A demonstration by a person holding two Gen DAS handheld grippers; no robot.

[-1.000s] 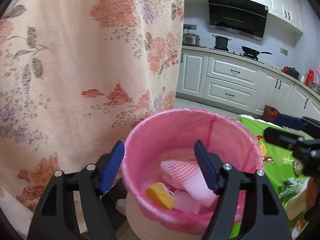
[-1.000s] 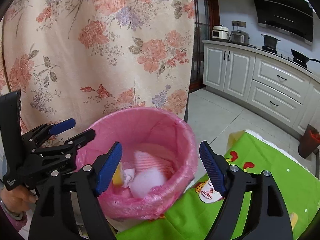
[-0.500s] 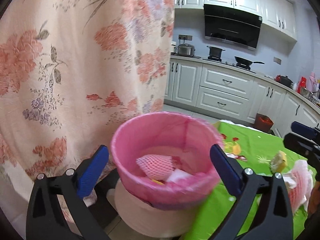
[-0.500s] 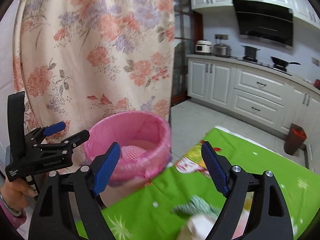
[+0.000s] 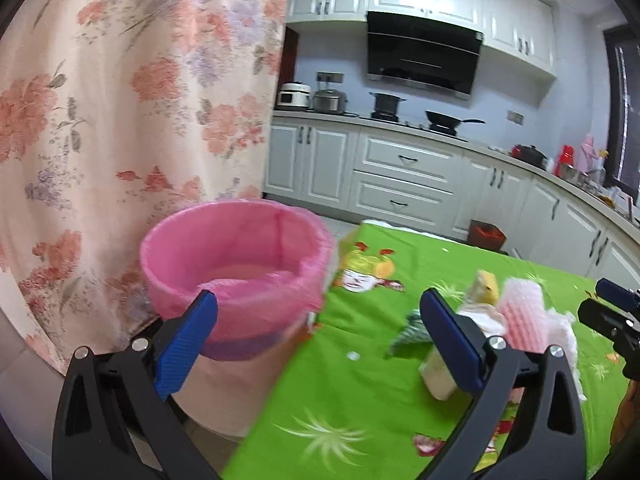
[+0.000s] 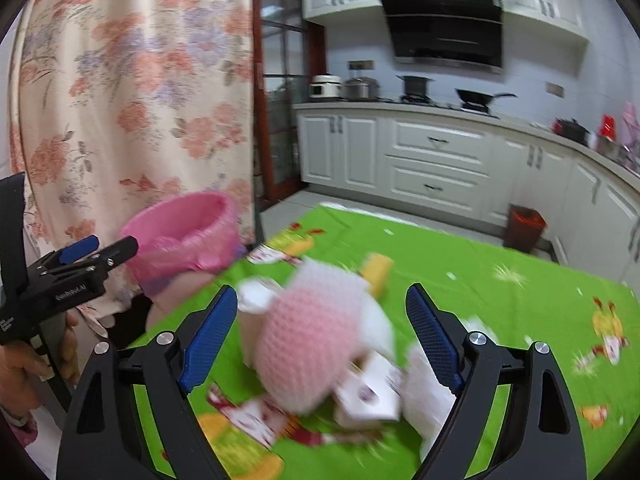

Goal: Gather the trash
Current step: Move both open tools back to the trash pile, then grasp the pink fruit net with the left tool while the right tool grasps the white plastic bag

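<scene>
At far left of both views, one floral curtain [image 5: 132, 120]. Just right of it, beside the table's left edge, one trash bin [image 5: 240, 276] lined with one pink bag, its contents hidden from this angle. Left gripper [image 5: 320, 340] spread wide, blue pads holding nothing, one pad before the bin, the other before the trash heap. Across the green patterned tablecloth [image 5: 360, 392], toward the table's near middle, one heap of trash: one pink foam net [image 6: 308, 344], one yellow scrap [image 6: 376, 270] behind it, one green wrapper [image 5: 412, 330], several white cartons and tissues, blurred, count unclear. Right gripper [image 6: 322, 344] likewise wide open, empty, fingers framing the foam net without touching. Beyond the table's far right corner, one red bin [image 6: 524, 228] on the floor against the white cabinets [image 5: 400, 176].
</scene>
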